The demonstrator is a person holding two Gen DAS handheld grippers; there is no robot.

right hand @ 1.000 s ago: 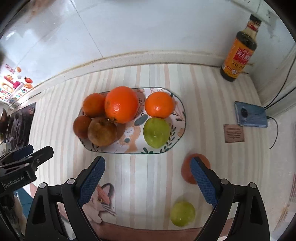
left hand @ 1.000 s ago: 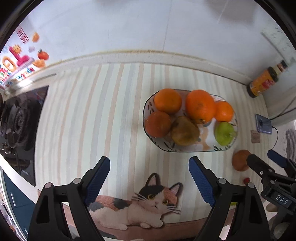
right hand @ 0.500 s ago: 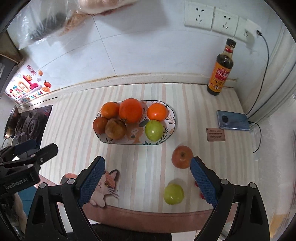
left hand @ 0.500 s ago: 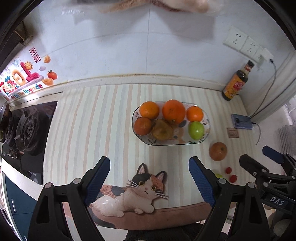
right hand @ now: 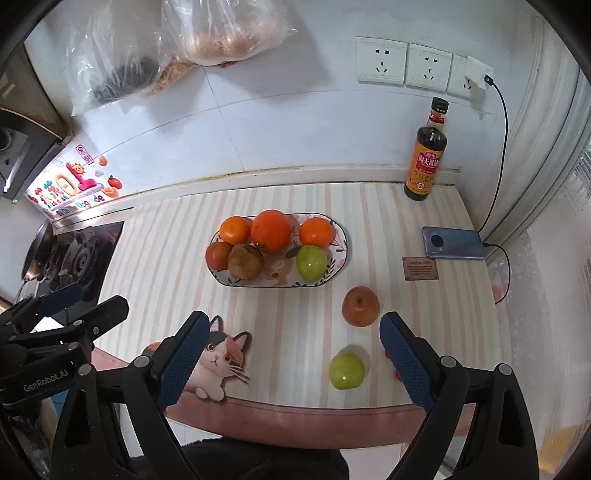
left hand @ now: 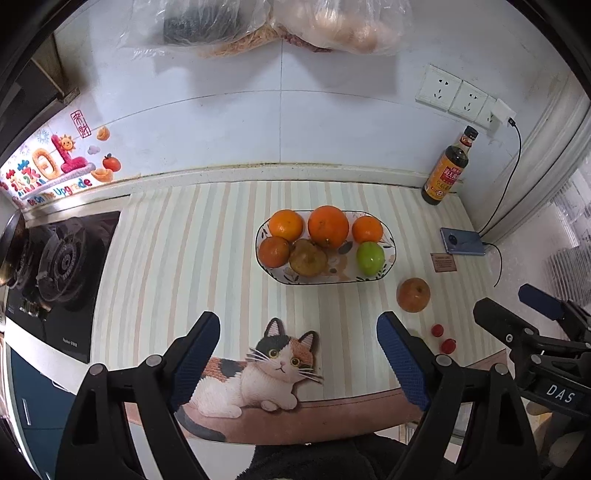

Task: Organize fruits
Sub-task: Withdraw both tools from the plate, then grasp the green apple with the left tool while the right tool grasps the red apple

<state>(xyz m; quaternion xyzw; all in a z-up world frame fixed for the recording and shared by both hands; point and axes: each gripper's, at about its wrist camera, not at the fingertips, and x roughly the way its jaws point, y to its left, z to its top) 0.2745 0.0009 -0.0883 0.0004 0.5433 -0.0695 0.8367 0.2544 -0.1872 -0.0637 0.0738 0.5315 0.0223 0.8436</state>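
Note:
An oval patterned plate point(left hand: 388, 260) point(right hand: 341, 254) on the striped mat holds several oranges, a brown pear point(left hand: 307, 257) point(right hand: 245, 261) and a green apple point(left hand: 370, 257) point(right hand: 311, 262). Loose on the mat to its right lie a red apple point(left hand: 413, 295) point(right hand: 360, 306), a second green apple point(right hand: 346, 370) and two small red fruits point(left hand: 443, 338). My left gripper point(left hand: 298, 354) hangs open high above the cat picture, holding nothing. Equally empty, my right gripper point(right hand: 291, 354) is open above the mat's front edge, the loose green apple showing below between its fingers.
A soy sauce bottle point(right hand: 424, 158) stands at the back right by the wall. A phone point(right hand: 453, 243) on a cable and a small brown card point(right hand: 420, 268) lie at the right. A gas hob point(left hand: 55, 266) is at the left. Plastic bags point(left hand: 266, 26) hang on the wall.
Both grippers have risen and pulled back from the plate, so the plate and fruit look smaller and the wall, sockets and hanging bags have come into view. Both stayed open.

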